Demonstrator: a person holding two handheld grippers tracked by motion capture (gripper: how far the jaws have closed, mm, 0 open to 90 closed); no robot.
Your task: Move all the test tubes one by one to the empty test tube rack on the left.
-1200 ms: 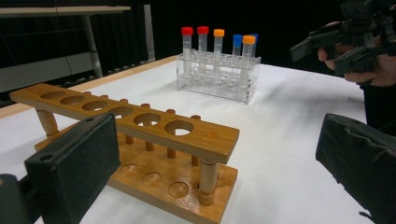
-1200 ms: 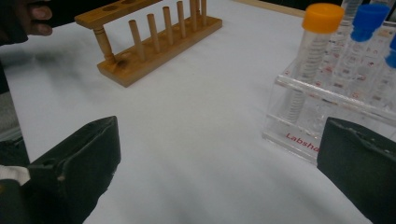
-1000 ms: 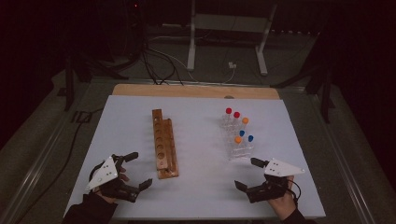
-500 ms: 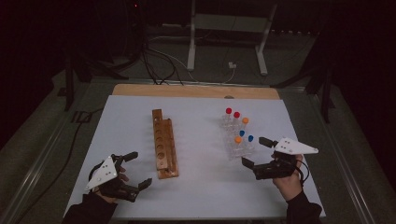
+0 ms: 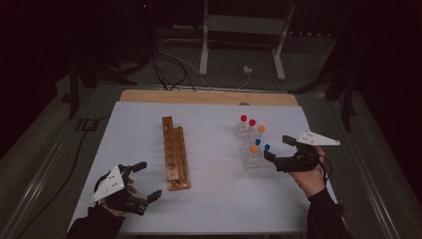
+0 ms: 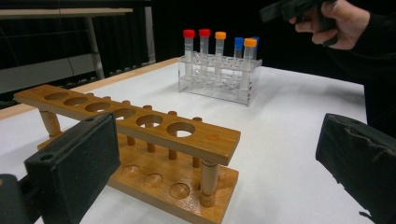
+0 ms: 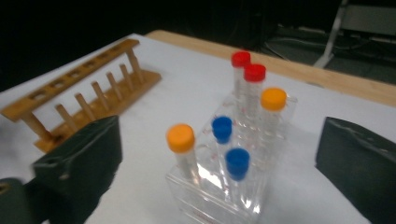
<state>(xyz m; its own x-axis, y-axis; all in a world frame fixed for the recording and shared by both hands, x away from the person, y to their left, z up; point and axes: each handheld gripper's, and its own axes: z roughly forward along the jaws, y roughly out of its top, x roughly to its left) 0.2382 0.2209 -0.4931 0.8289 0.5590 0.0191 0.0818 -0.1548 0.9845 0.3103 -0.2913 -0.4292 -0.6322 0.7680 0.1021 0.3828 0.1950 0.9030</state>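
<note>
Moving up from the lower right, the right gripper (image 5: 274, 149) now hangs open beside the clear tube rack (image 5: 250, 147), probably to pick a tube, while the left gripper (image 5: 144, 179) rests open near the wooden rack (image 5: 174, 152).

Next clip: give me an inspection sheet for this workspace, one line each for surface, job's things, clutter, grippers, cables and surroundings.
Surface: white table, wooden strip along its far edge.
Job's things: wooden rack left of centre, its holes empty; clear rack to the right holding six capped tubes, two red, two orange, two blue.
Clutter: nothing seen.
Grippers: left gripper open near the wooden rack's near end, holding nothing; right gripper open just right of the clear rack, holding nothing.
Cables: a cable trails from the right gripper; dark cables and a white plug on the floor beyond the table.
Surroundings: dark room; a metal stand behind the table.
</note>
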